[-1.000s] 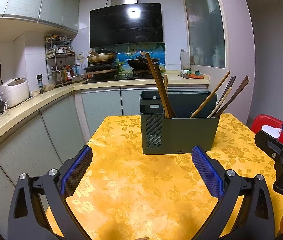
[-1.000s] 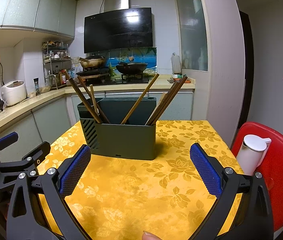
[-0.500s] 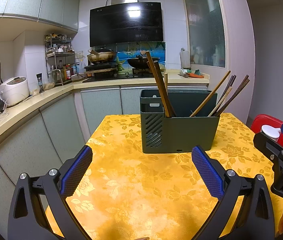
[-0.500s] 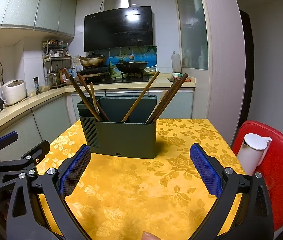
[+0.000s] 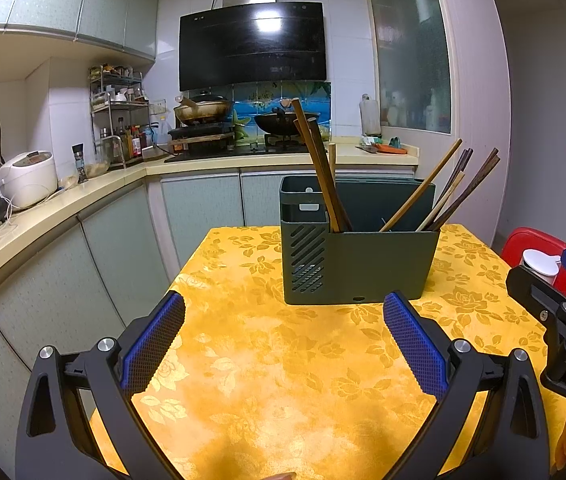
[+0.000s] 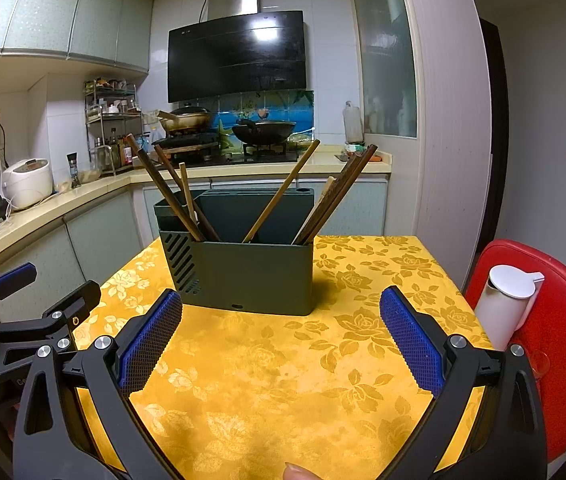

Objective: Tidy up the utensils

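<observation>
A dark green utensil holder [image 5: 363,264] [image 6: 251,276] stands on the table with the yellow flowered cloth [image 5: 267,380] [image 6: 283,380]. Several wooden chopsticks [image 5: 323,172] [image 6: 171,196] lean in its left compartment. More chopsticks [image 5: 459,192] [image 6: 335,196] lean to the right in the wide compartment. My left gripper [image 5: 283,336] is open and empty, short of the holder. My right gripper [image 6: 281,332] is open and empty, also short of the holder. Each gripper shows at the edge of the other's view.
A red stool [image 6: 555,340] with a white jug [image 6: 503,304] on it stands right of the table. Kitchen counters [image 5: 43,216] run along the left and back, with a rice cooker [image 5: 29,178] and stove pans [image 5: 203,110].
Both grippers have drifted slightly; the holder appears a little nearer in the right wrist view. Nothing was gripped or released.
</observation>
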Motion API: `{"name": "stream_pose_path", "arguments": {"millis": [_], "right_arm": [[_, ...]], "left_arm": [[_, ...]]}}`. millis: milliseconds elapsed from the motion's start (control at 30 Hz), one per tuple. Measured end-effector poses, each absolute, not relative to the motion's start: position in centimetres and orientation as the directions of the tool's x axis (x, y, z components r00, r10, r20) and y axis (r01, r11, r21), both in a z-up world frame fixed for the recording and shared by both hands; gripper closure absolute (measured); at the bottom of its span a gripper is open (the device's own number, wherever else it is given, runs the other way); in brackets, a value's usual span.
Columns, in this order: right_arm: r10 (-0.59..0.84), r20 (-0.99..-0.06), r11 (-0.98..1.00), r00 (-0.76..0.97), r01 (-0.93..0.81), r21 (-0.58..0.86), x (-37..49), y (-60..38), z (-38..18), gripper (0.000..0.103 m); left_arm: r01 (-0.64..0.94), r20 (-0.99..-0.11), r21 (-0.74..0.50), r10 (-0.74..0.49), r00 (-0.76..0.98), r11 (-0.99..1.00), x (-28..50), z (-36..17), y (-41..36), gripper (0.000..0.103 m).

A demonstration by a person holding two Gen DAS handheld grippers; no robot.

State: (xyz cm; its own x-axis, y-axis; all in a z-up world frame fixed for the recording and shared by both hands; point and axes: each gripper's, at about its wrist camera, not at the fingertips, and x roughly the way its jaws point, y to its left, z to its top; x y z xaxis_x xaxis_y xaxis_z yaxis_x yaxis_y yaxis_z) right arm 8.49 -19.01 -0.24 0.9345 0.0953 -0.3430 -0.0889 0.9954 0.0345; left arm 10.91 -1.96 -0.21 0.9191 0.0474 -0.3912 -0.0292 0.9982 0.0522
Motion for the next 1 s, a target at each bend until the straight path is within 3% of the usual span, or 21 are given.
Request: {"name": "stream_pose_path", "arguments": {"millis": [700, 833, 1000], "right_arm": [[0.089, -0.37, 0.996, 0.925, -0.08, 0.041, 8.9, -19.2, -1.1, 0.006], [0.081, -0.403, 0.997, 0.912, -0.067, 0.049, 9.6, -19.5, -1.6, 0.006], [0.07, -0.478, 0.997, 0.876, -0.053, 0.05, 10.2, -19.9, -3.1, 0.006]], "left_arm": [[-0.007, -0.402, 0.018, 0.014, 0.915, 1.0, 10.8, -0.8, -2.0, 0.007], [0.012, -0.385, 0.026, -0.001, 0.923, 1.0, 10.2, -0.3, -2.5, 0.007], [0.023, -0.44, 0.027, -0.009, 0.898, 0.999, 10.6, -0.8, -2.6, 0.007]]}}
